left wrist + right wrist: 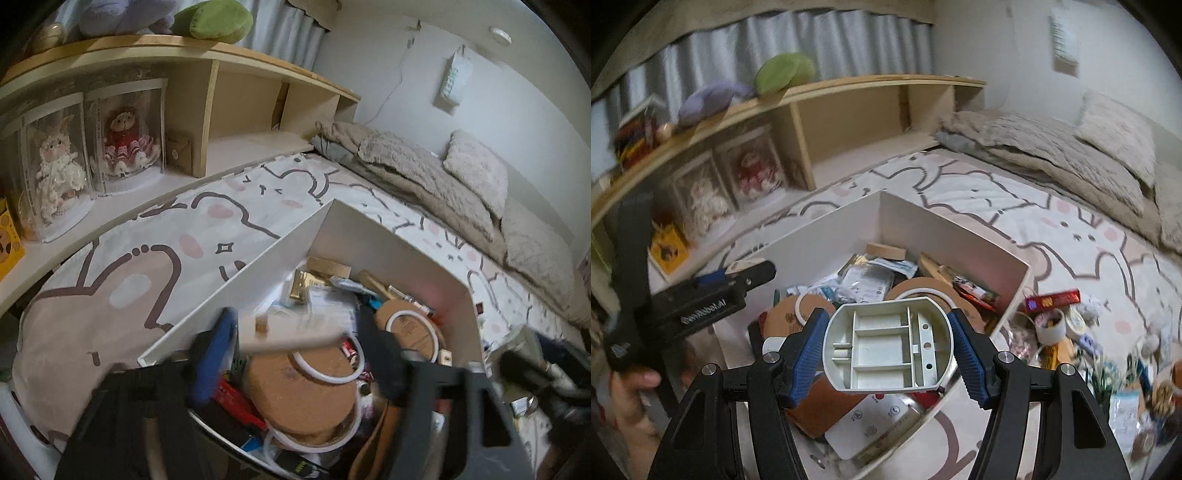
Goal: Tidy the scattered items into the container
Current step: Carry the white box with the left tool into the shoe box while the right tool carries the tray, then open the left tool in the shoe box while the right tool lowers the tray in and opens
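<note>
The white box (388, 236) sits on the patterned bed cover, filled with cork discs (299, 398), white rings, packets and cards. My left gripper (299, 328) hangs over its near corner, blurred, with its jaws wide apart. A pale, blurred strip (295, 341) lies across the gap, and no pad presses on it. In the right wrist view my right gripper (888, 314) is shut on a white oval compartment tray (886, 350), held above the box (820, 236). The left gripper (750, 277) shows there at the left, held by a hand (631, 387).
Loose items lie on the cover right of the box: a red packet (1052, 299), a tape roll (1049, 326), wrappers and small packs. A wooden shelf (207, 122) with boxed dolls runs along the far side. Beige blankets and a pillow (476, 170) lie at the back right.
</note>
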